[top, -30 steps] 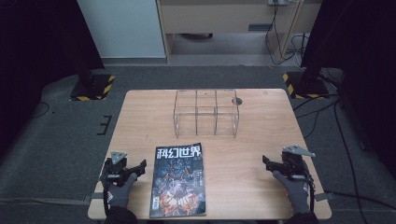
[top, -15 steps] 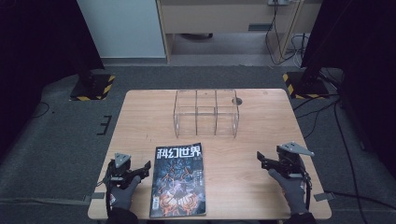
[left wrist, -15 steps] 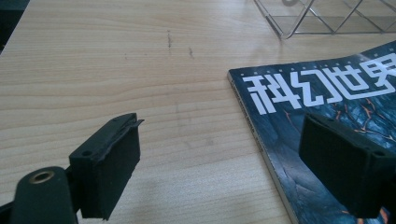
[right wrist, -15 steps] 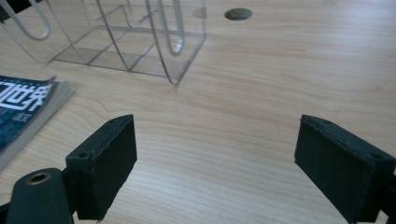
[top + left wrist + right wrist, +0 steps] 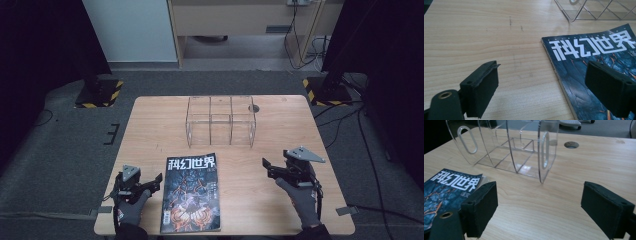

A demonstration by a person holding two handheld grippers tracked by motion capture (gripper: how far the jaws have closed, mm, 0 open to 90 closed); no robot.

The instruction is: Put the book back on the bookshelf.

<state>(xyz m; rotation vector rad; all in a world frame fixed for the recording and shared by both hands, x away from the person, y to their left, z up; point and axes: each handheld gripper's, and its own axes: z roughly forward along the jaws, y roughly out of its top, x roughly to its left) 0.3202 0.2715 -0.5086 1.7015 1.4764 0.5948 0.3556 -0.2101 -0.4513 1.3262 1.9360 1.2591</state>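
So the wooden table point(image 5: 150, 125) has a clear acrylic organizer point(image 5: 220, 121) standing near the far edge, its compartments empty, probably waiting to take something slotted in upright. Closer to the person, a magazine point(image 5: 191, 194) lies flat and face up at the near edge, spine on the left, which looks like the thing to pick up. The left gripper point(image 5: 150, 182) sits just beside that spine, jaws spread wide, one already over the cover, so I'd guess it's lining up to pinch that edge. The right gripper point(image 5: 267, 167) waits well off to the right, jaws also wide, holding nothing.
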